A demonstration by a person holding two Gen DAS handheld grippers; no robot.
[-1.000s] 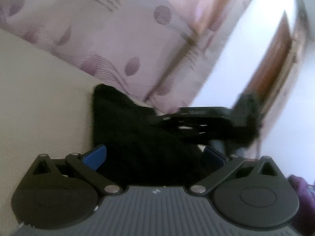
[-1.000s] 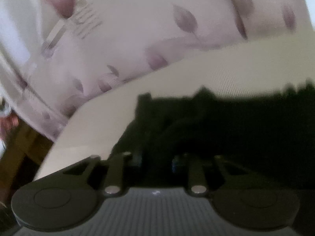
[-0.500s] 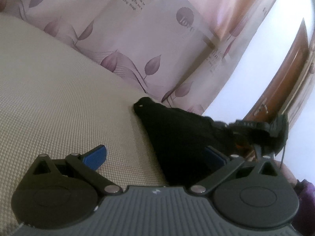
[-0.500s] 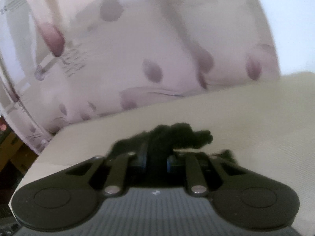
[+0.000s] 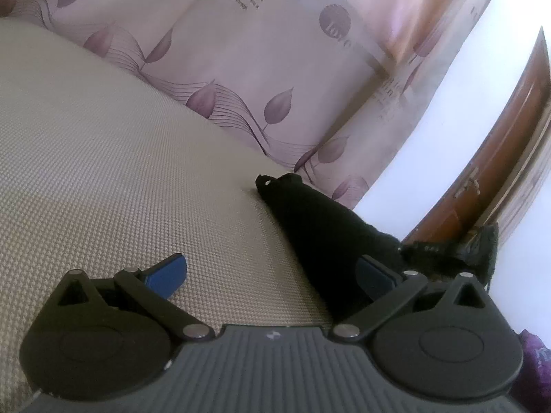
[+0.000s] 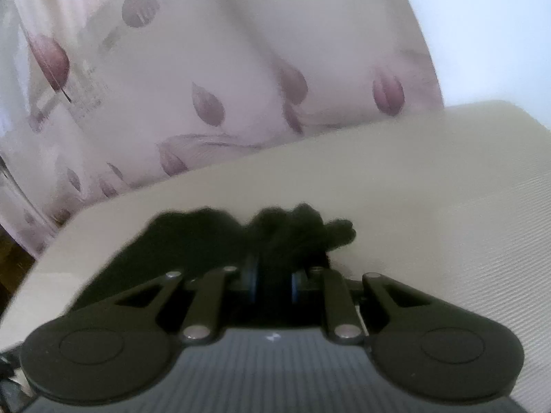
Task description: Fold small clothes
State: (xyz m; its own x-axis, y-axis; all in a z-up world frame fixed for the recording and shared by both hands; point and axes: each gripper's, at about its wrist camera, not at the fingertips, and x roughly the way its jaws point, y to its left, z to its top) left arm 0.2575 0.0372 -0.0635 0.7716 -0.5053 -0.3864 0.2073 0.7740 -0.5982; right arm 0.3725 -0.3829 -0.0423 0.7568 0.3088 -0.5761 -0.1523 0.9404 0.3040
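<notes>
A small black garment (image 5: 320, 237) lies as a narrow strip on the beige woven surface (image 5: 120, 172), running from a far corner toward the right edge. My left gripper (image 5: 272, 272) is open just above the surface. Its left blue pad (image 5: 168, 272) is over bare weave, and its right pad (image 5: 375, 275) is at the cloth's edge. In the left wrist view my right gripper (image 5: 413, 251) reaches in from the right, at the garment's end. In the right wrist view the right gripper (image 6: 272, 275) is shut on a bunched fold of the black garment (image 6: 303, 230), which sticks out past the pads.
A pale curtain with purple leaves (image 5: 275, 69) hangs behind the surface's far edge. A brown wooden door (image 5: 499, 158) and a white wall (image 5: 447, 120) are at the right. Something purple (image 5: 533, 371) sits at the lower right. The beige surface (image 6: 447, 189) stretches on to the right.
The right gripper has dragged the black garment to the right, and it has narrowed from a wide spread to a strip. More bare weave now shows in front of the left gripper.
</notes>
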